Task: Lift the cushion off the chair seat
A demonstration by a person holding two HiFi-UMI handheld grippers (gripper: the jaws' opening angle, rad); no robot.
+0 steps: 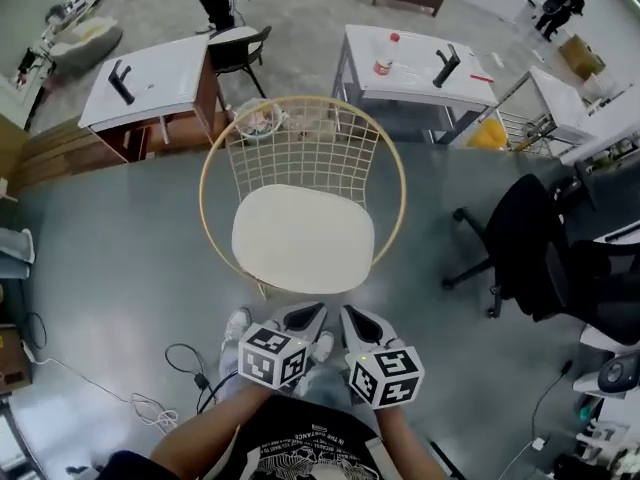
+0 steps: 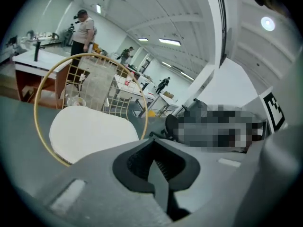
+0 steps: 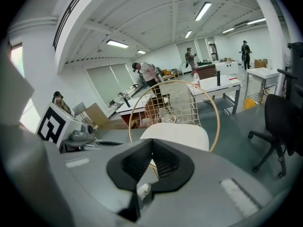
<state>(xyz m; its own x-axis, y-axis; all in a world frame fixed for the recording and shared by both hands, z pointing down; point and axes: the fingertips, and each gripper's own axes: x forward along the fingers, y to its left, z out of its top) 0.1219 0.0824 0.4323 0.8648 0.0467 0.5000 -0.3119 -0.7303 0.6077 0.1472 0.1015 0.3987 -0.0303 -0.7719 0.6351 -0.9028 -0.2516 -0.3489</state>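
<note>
Cushion [image 1: 303, 236] lies unlifted on chair [image 1: 212, 158] at mid-frame; left gripper [image 1: 305, 317] and right gripper [image 1: 361, 321] hover below, clenched empty

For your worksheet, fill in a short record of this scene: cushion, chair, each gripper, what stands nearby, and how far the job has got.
cushion: cream cushion, lying flat on the seat
chair: round wire chair with a gold rim and a grid back
left gripper: left gripper, jaws shut, empty, short of the cushion
right gripper: right gripper, jaws shut, empty, short of the cushion
nearby: two white tables behind the chair, black office chair to the right
job: cushion not yet lifted
</note>
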